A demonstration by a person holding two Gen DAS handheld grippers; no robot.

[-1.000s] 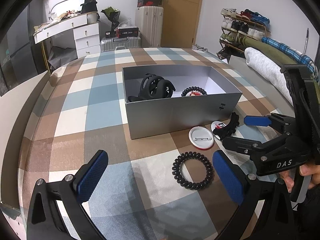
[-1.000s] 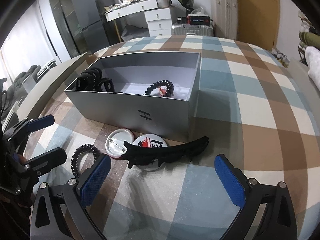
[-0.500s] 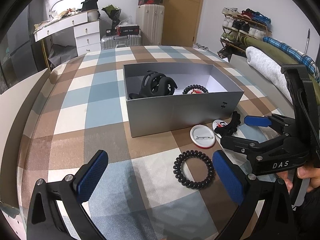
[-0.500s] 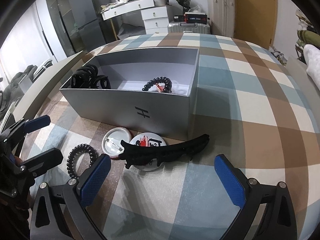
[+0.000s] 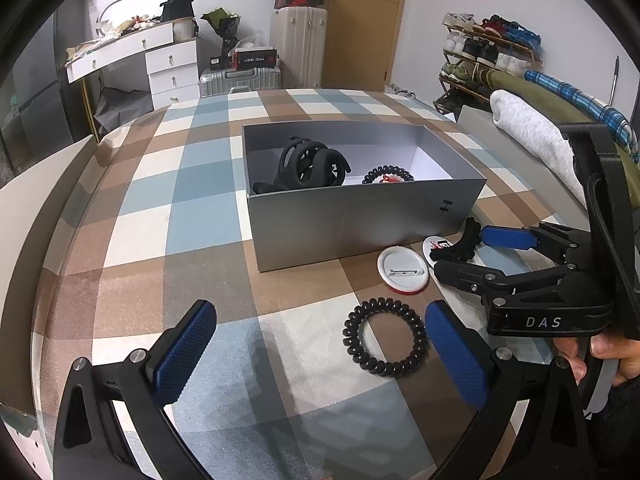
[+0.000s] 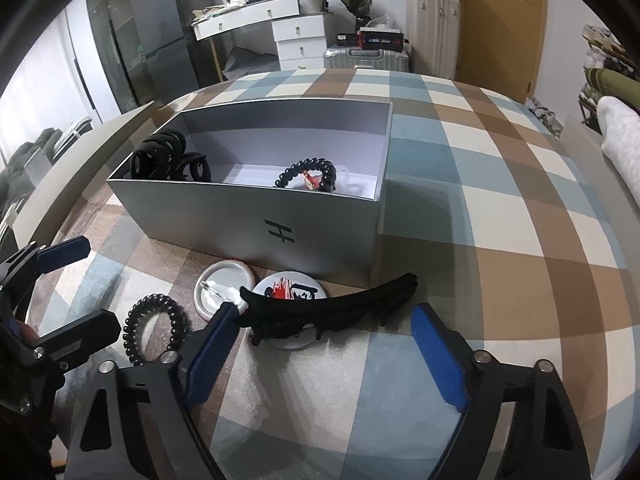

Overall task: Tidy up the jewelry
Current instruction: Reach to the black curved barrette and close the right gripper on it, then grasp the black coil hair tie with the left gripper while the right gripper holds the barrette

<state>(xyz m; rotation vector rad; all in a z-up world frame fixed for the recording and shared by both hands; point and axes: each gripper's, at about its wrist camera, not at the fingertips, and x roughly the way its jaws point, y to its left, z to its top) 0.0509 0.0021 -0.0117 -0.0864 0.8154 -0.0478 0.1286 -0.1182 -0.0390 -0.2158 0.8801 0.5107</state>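
A grey open box (image 5: 352,224) (image 6: 224,212) stands on the checked cloth, holding a black claw clip (image 5: 308,164) (image 6: 168,158) and a black coil tie (image 5: 387,173) (image 6: 312,172). In front lie a black coil hair tie (image 5: 385,336) (image 6: 156,328), a white badge (image 5: 402,270) (image 6: 224,284), a printed badge (image 6: 290,292) and a long black hair clip (image 6: 332,310) across it. My left gripper (image 5: 320,352) is open, just short of the coil tie. My right gripper (image 6: 324,344) (image 5: 472,250) is open, its fingers either side of the long clip.
The cloth's left edge meets a beige board (image 5: 24,208). Folded fabrics (image 5: 528,128) lie at the right. A dresser (image 5: 152,56), suitcases (image 5: 298,46) and a shoe rack (image 5: 480,60) stand behind.
My right gripper has moved forward, so its open fingers now flank the long black clip. My left gripper has hardly shifted and stays open.
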